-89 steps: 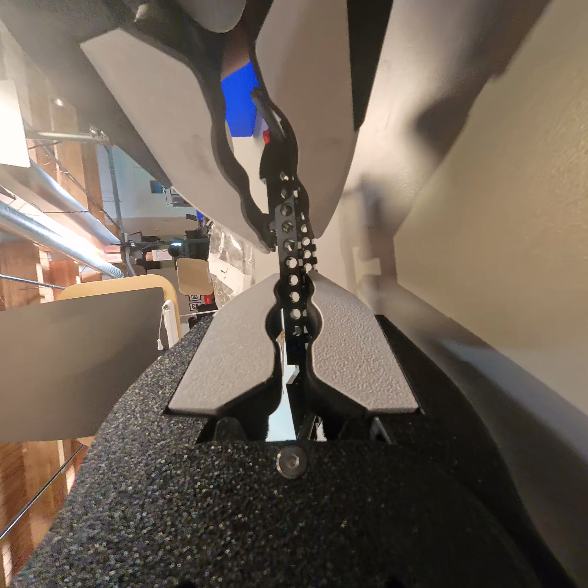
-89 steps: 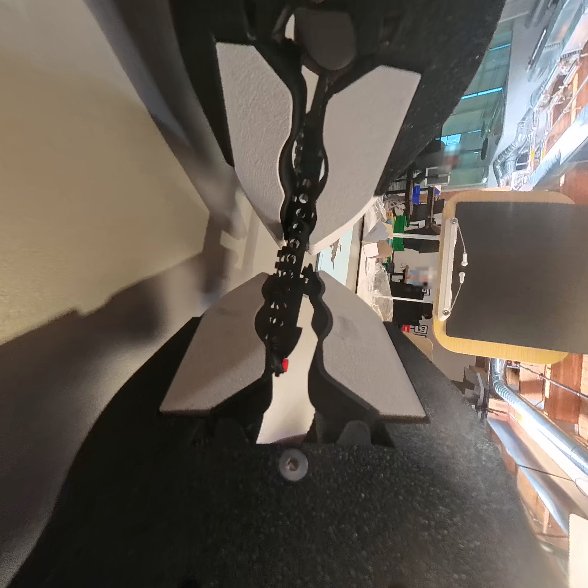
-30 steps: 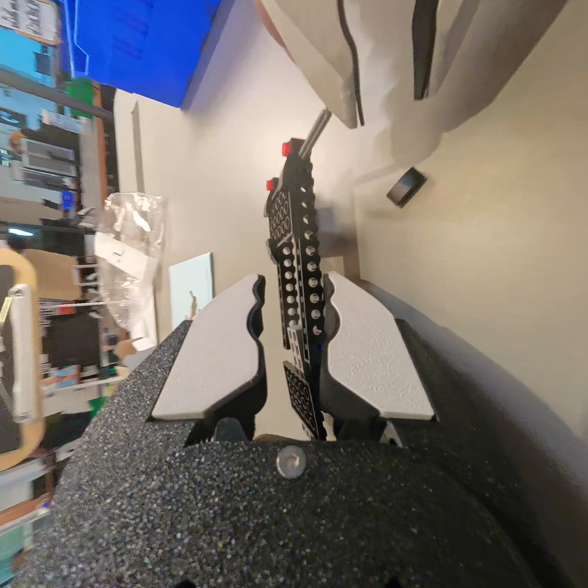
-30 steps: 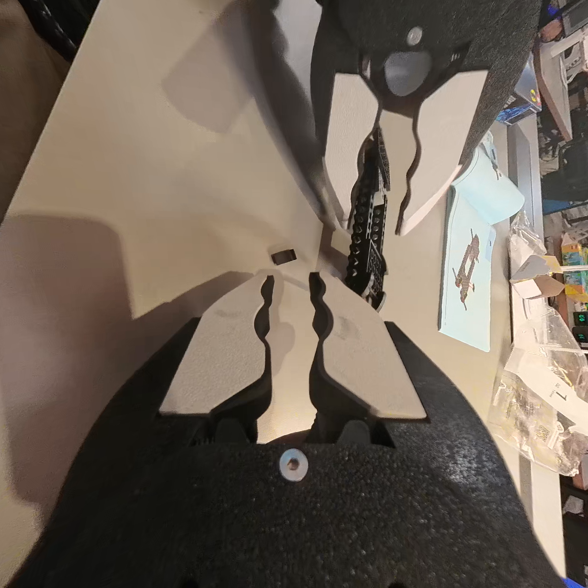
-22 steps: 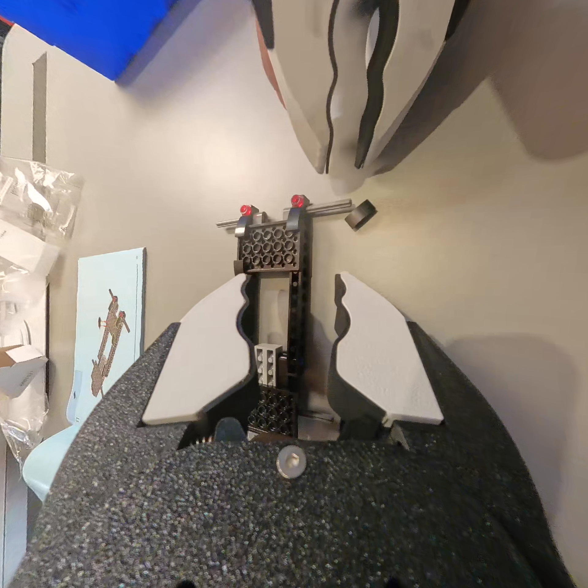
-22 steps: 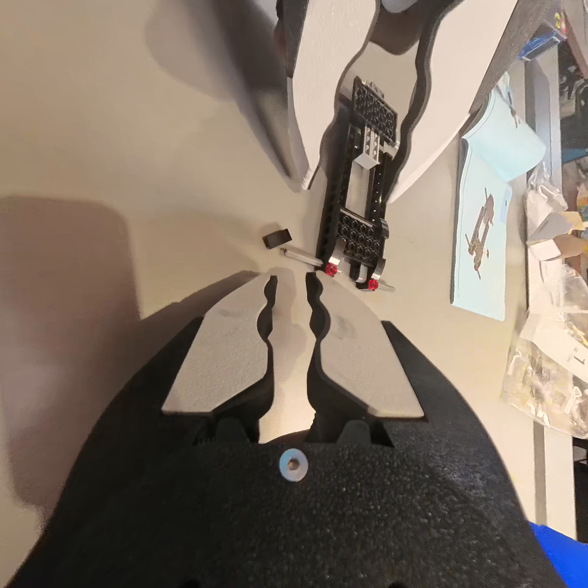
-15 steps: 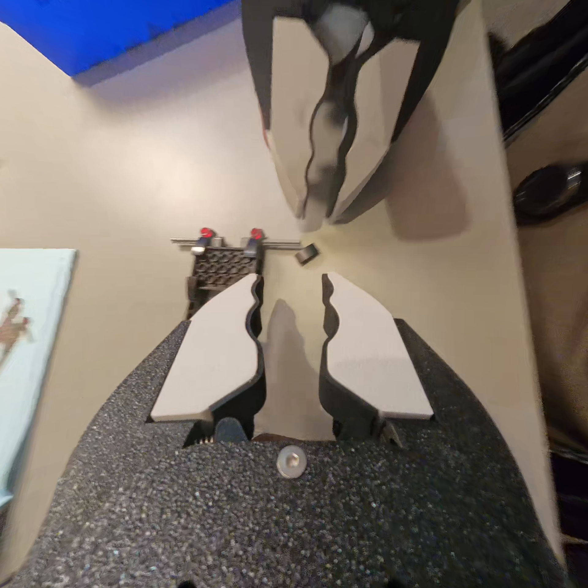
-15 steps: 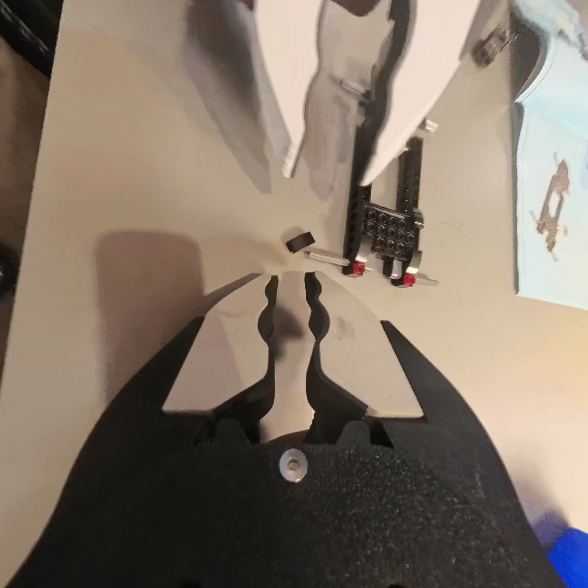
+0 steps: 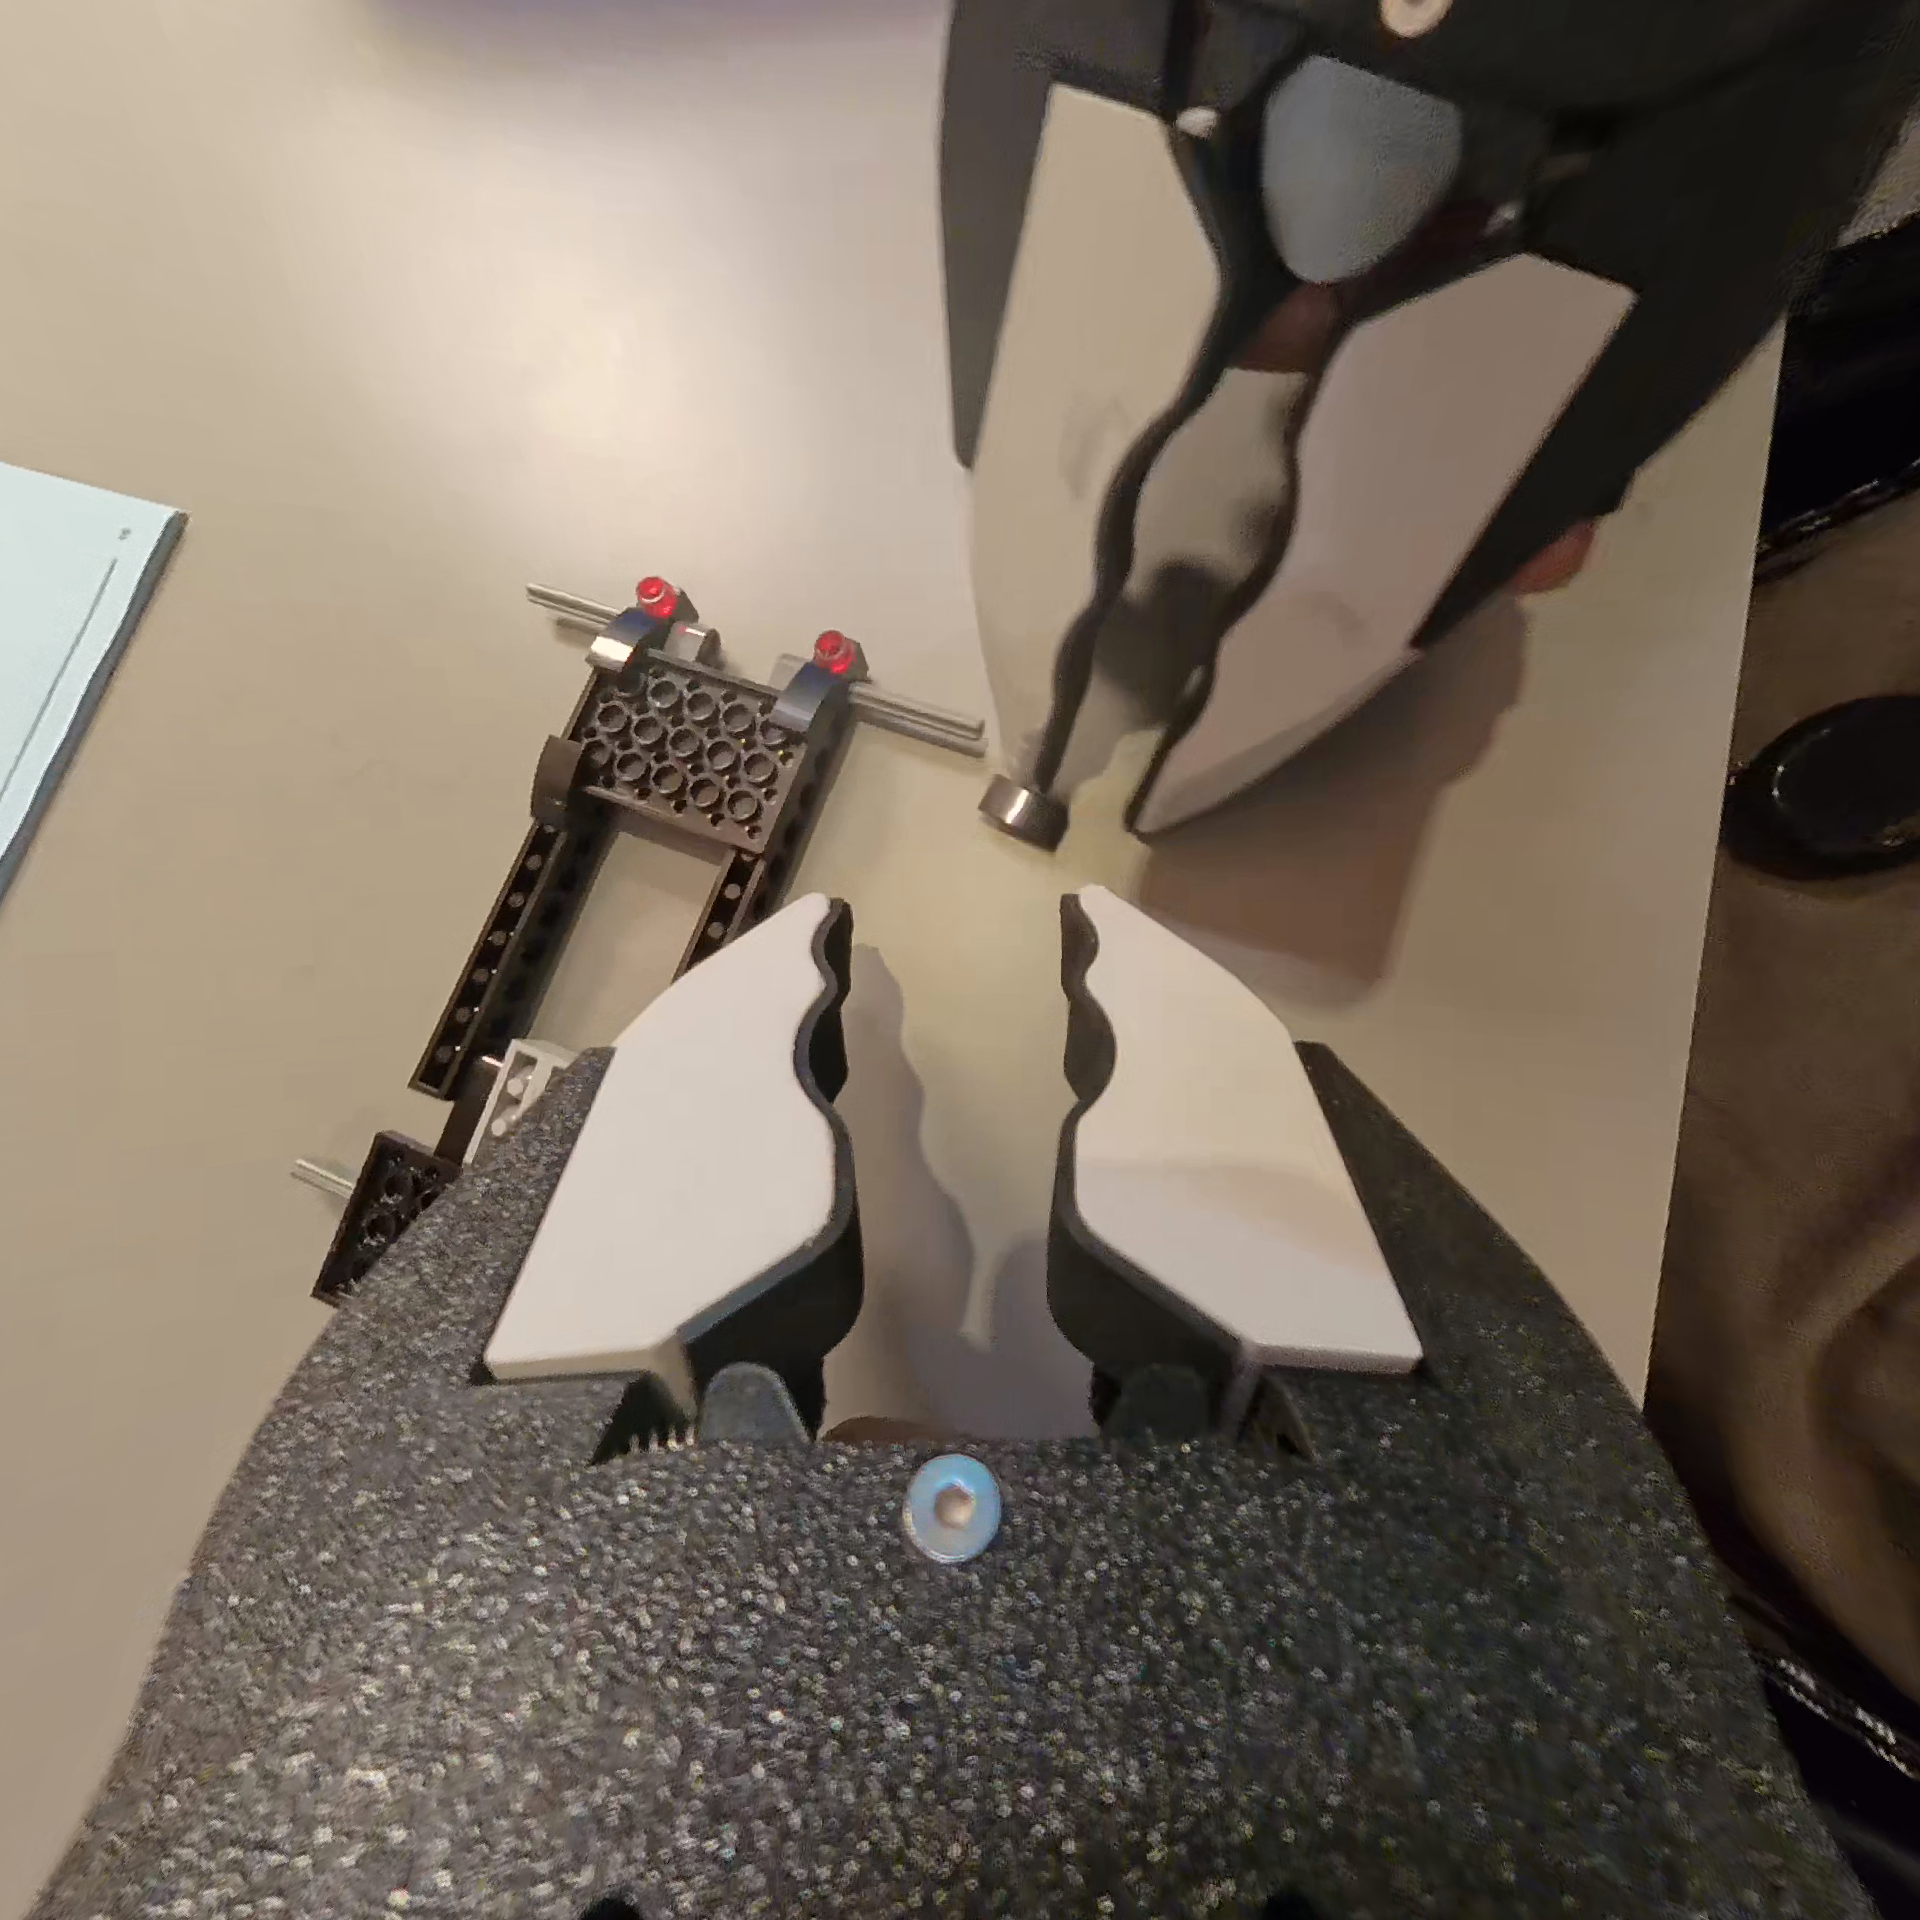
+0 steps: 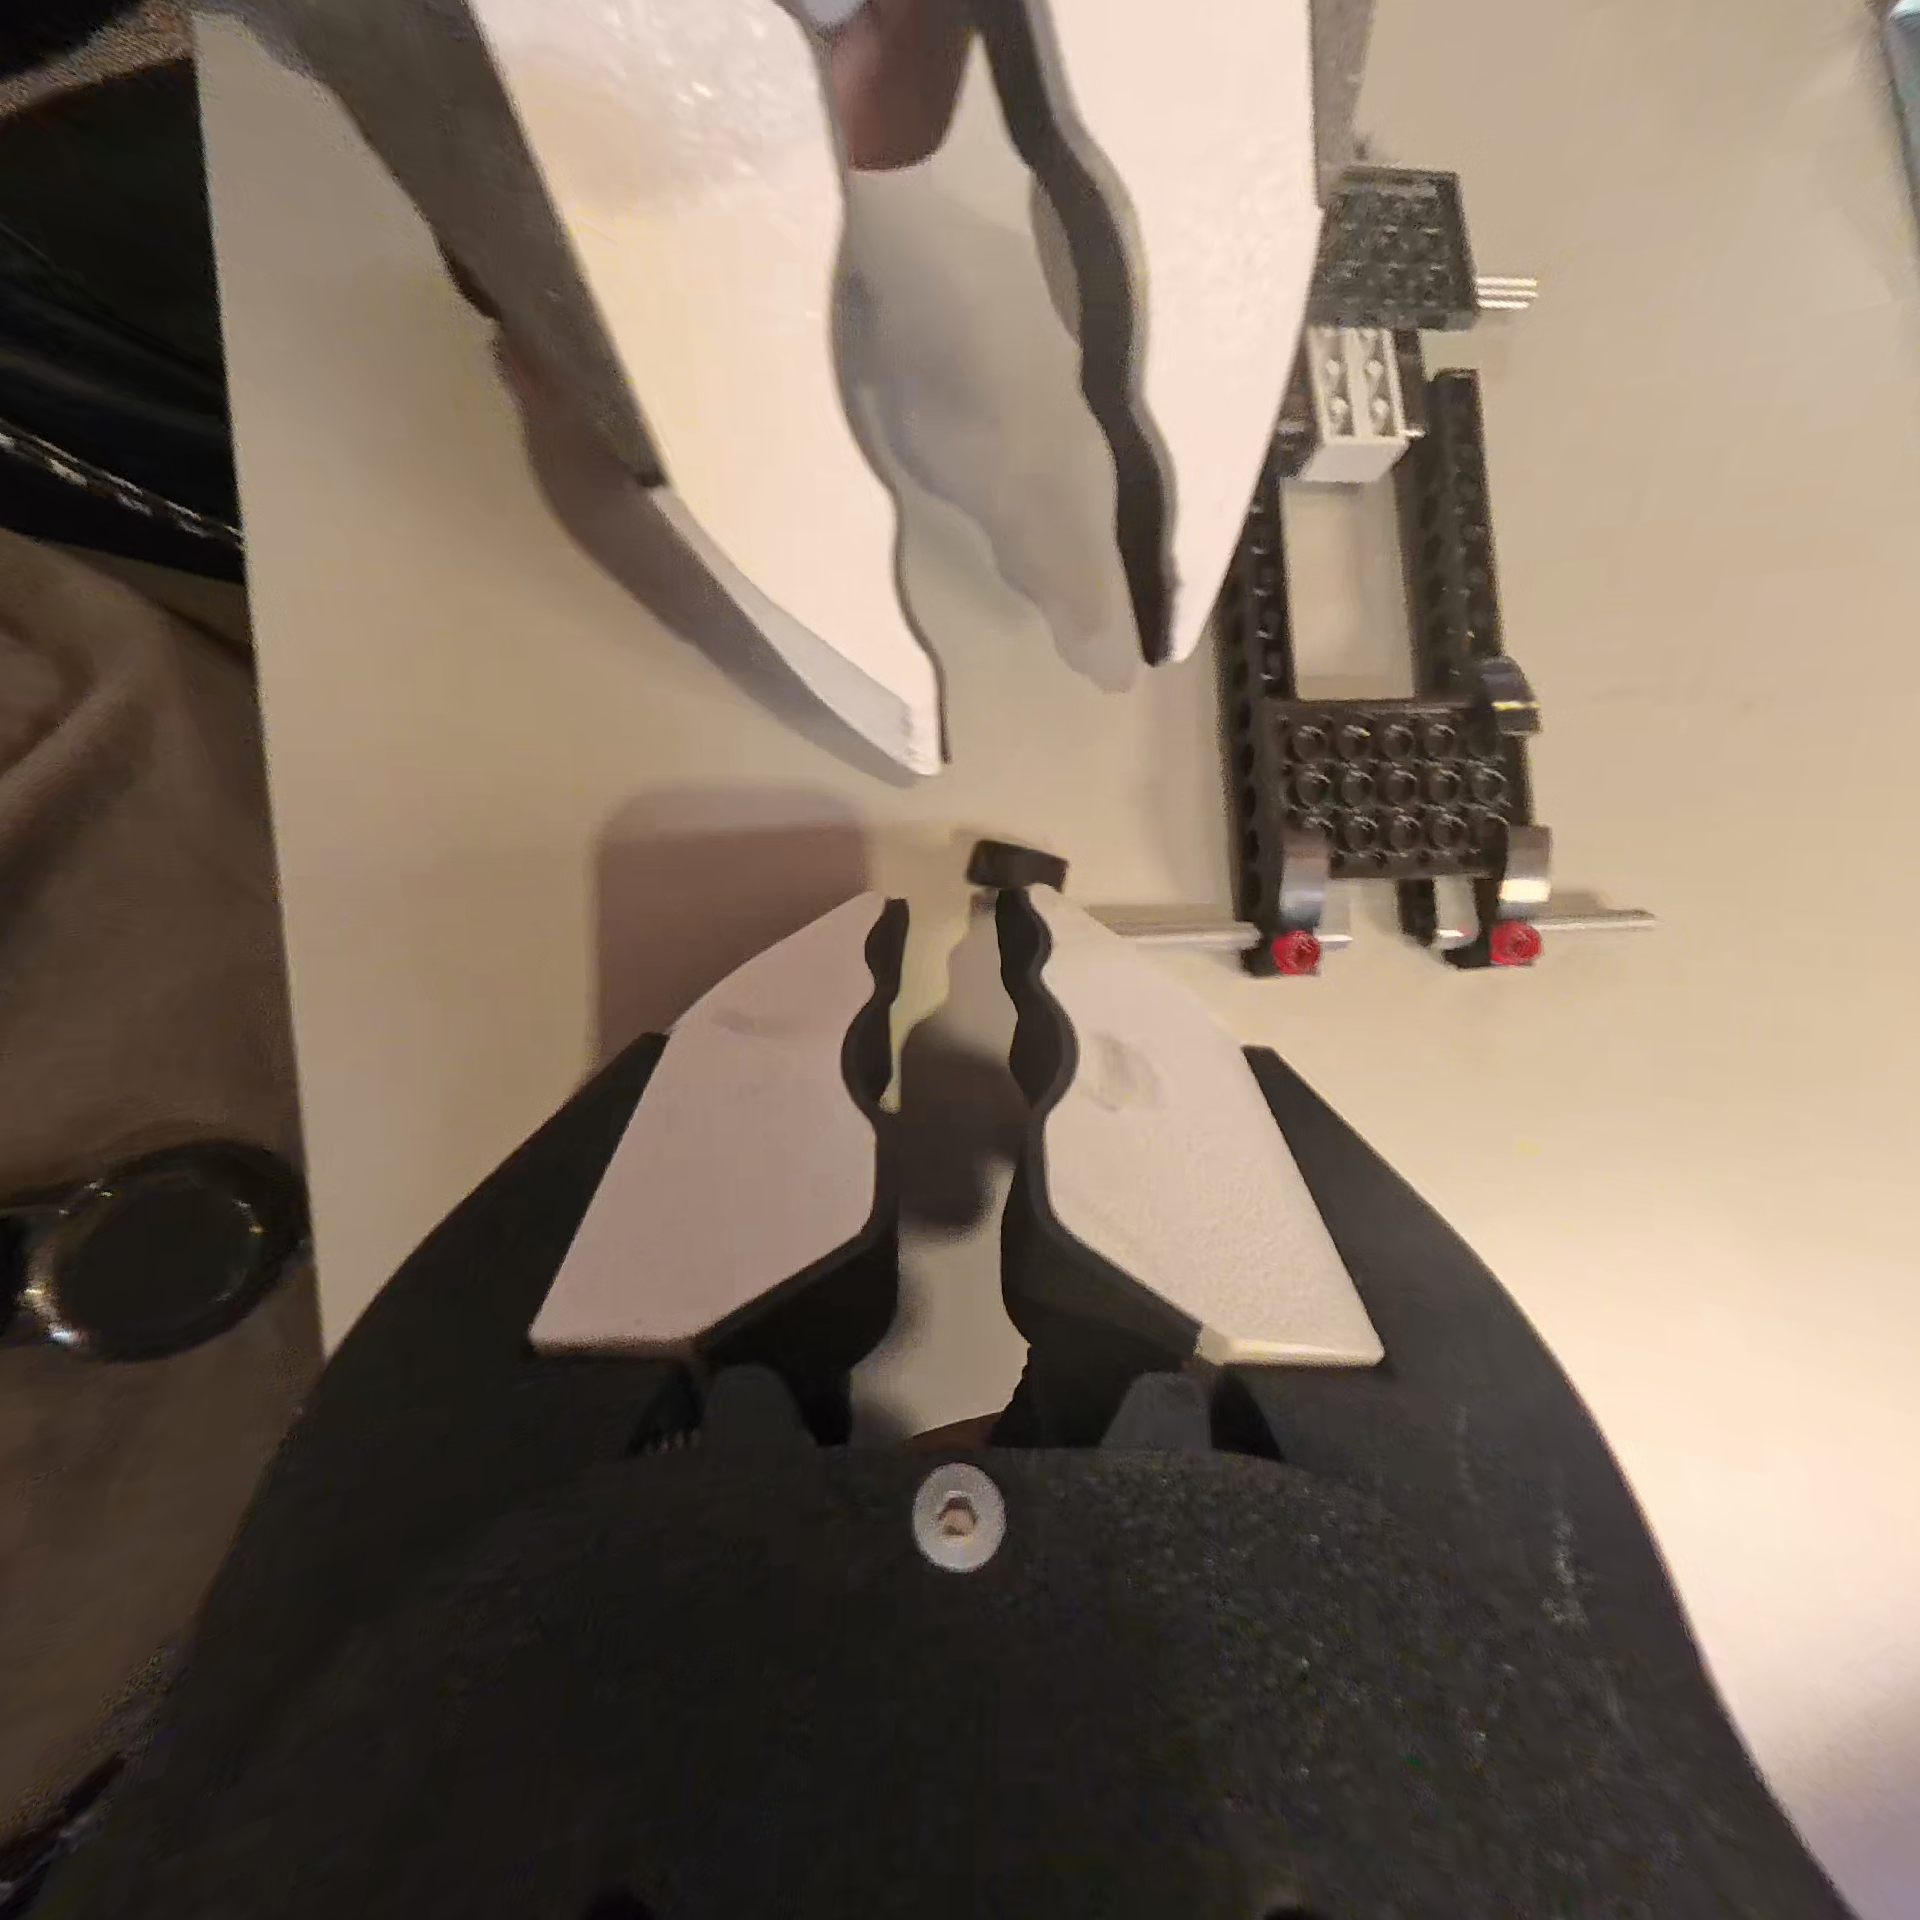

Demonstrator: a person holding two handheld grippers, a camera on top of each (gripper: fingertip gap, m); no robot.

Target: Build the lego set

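The small black ring (image 9: 1021,808) lay on the bench (image 9: 312,312), touching one fingertip of my right fingers (image 10: 951,914), which stood slightly apart and empty. It looked light, hard, slippery; I'd pinch its rim. My left fingers (image 9: 951,914) hung apart and empty beside the black brick frame (image 9: 665,790).

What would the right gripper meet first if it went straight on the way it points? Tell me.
Most likely the small black round piece lying on the table just past the right gripper, by its right fingertip. Beyond it are the left gripper's fingers, though their height over the table is unclear.
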